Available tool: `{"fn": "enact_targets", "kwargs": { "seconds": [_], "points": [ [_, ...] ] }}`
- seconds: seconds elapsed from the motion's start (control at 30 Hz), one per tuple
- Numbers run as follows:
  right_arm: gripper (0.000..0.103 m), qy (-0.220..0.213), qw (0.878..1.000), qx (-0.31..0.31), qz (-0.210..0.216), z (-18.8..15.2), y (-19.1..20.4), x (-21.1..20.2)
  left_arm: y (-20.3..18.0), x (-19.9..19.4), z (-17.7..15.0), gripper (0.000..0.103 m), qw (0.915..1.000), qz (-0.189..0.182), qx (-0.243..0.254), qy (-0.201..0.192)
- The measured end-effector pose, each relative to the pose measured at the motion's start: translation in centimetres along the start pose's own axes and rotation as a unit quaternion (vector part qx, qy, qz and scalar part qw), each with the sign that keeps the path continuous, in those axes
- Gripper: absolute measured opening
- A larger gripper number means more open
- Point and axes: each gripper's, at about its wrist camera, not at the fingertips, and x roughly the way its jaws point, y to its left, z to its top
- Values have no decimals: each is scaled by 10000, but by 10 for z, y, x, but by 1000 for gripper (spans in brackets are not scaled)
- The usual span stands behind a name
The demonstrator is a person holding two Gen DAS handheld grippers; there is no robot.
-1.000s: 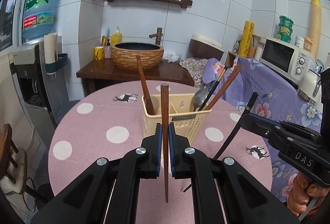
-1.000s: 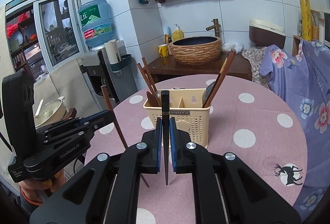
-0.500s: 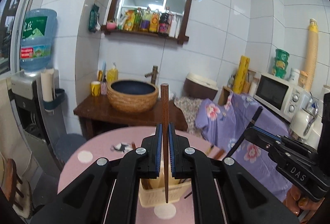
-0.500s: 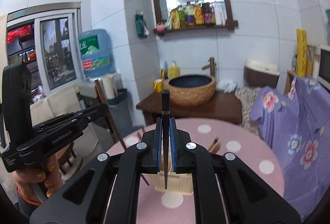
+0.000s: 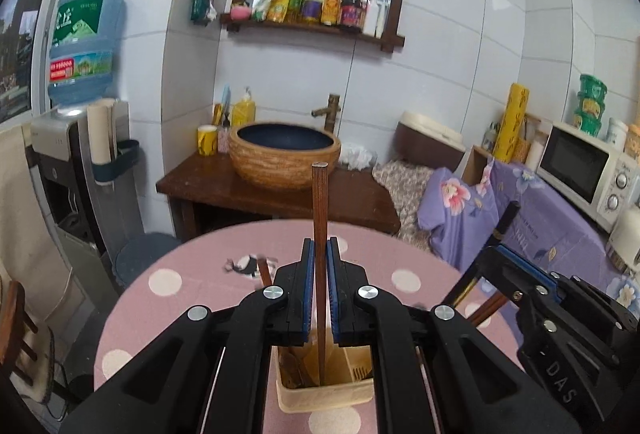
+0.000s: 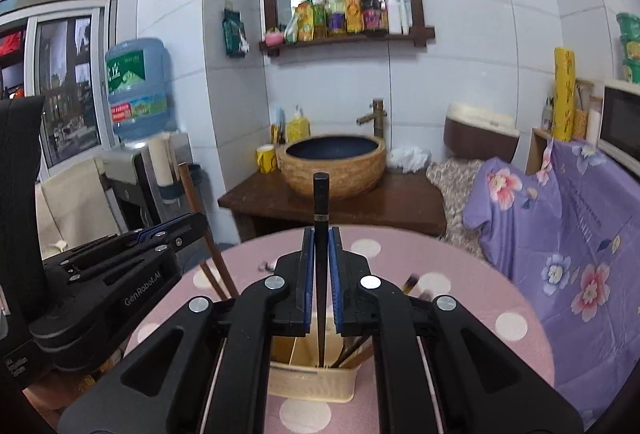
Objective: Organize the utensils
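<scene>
We hold a brown chopstick (image 5: 319,234) upright in the left tool (image 5: 319,298), pads clamped on its shaft, and a black chopstick (image 6: 321,234) the same way in the right tool (image 6: 321,298). The cream utensil basket (image 5: 326,398) sits on the pink dotted table (image 5: 192,274) directly beneath both tools. Each stick's long axis runs near vertical, its lower tip seemingly over an open compartment, so the drop looks straight down.
</scene>
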Motion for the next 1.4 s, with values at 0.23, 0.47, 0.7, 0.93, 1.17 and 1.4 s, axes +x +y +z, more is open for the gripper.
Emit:
{"fn": "enact_targets", "kwargs": {
  "seconds": [0.23,0.47,0.7,0.93,1.17,1.4],
  "points": [
    [8,332,9994,-12,42,-36,0,21,11,16,-34,7,9995,72,90,289],
    [8,300,9995,-80,-3,-46,0,20,15,29,-54,7,9985,127,163,515],
    [9,139,9998,-106,52,-49,-3,11,12,22,-61,7,9986,167,290,421],
    [50,-189,9996,-199,56,-54,-4,-14,13,10,-68,7,9985,197,396,335],
    [67,-420,9980,-394,-258,-67,-7,-45,21,-21,-86,65,9990,123,431,-65],
    [96,-836,9945,-453,-430,-110,-10,-91,45,-63,-116,97,9979,11,145,-633]
  ]
}}
